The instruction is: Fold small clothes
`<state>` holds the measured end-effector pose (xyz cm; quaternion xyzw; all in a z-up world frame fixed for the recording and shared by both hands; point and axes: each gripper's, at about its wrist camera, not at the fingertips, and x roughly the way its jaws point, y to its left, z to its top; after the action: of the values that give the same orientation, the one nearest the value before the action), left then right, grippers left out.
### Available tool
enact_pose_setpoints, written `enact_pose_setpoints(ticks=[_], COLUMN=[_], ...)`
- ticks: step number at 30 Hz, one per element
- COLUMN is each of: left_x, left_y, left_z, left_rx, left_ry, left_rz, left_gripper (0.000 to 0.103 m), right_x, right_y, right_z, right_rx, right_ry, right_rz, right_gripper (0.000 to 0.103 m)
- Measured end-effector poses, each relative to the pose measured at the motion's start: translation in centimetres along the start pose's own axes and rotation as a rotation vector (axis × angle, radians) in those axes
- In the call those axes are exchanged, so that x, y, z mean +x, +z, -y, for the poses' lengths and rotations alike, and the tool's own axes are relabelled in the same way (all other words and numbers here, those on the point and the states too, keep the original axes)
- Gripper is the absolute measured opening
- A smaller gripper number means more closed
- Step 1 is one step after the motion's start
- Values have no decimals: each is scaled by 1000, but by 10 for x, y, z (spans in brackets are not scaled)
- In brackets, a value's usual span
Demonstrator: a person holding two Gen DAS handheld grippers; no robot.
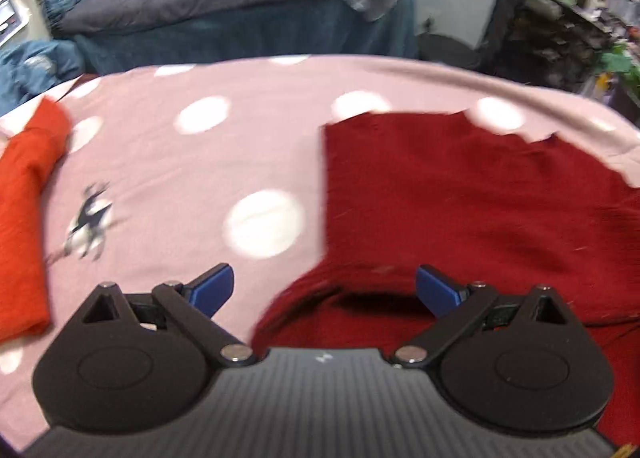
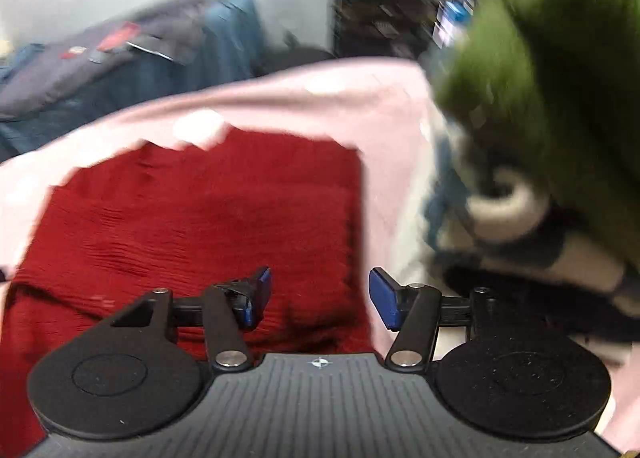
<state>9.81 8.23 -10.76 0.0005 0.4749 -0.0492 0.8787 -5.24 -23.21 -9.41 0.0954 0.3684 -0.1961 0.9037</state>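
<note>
The dark red garment lies flat at centre right of the polka-dot sheet, probably spread for folding. The left tongs and right tongs both gape wide, holding nothing, likely between grips; an orange garment sits aside at left, seemingly folded

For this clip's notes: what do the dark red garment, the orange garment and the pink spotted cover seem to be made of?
Dark red garment: looks like a crinkled woven cotton, matte, with fine ripples.
Orange garment: probably soft jersey knit, matte, folded into a smooth bundle; blur leaves it open.
Pink spotted cover: seemingly a printed soft cotton or fleece sheet, matte.
</note>
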Motion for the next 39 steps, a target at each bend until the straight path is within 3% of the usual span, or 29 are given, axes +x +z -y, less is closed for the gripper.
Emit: enact_pose_setpoints(ticks=[4,6,9,12,18,25,30,32,35,37,39], left_x=[15,35,65,82,86,51,7,-11,-35,-47,-50], left_y=[8,10,7,1,-2,-8,-38,-51,-71,-85,-101], left_z=[37,50,58,56,50,29,4,-4,-17,-25,-29], left_rx=[104,142,171,182,180,123,72,64,-3,-6,46], left_ry=[-44,-36,32,48,18,10,46,27,-55,-28,21], left_rz=[1,-43,-124,-142,-149,-130,-102,-94,-125,-150,-193], left_gripper=[99,99,99,103,103,103,103,103,103,103,103], right_x=[-9,3,31,59,69,63,26,12,-12,-28,-43], right_y=[-1,0,-1,-2,-3,-3,-5,-5,-7,-12,-21], right_z=[-29,-35,-32,-21,-20,-16,-6,-3,0,5,10], right_rx=[-194,-235,-227,-205,-225,-202,-213,-233,-259,-258,-246], right_ry=[70,103,66,8,21,79,180,225,293,319,321], right_rz=[74,51,-34,-152,-164,-163,-12,24,43,24,4], right_gripper=[65,61,64,69,78,89,90,90,93,100,101])
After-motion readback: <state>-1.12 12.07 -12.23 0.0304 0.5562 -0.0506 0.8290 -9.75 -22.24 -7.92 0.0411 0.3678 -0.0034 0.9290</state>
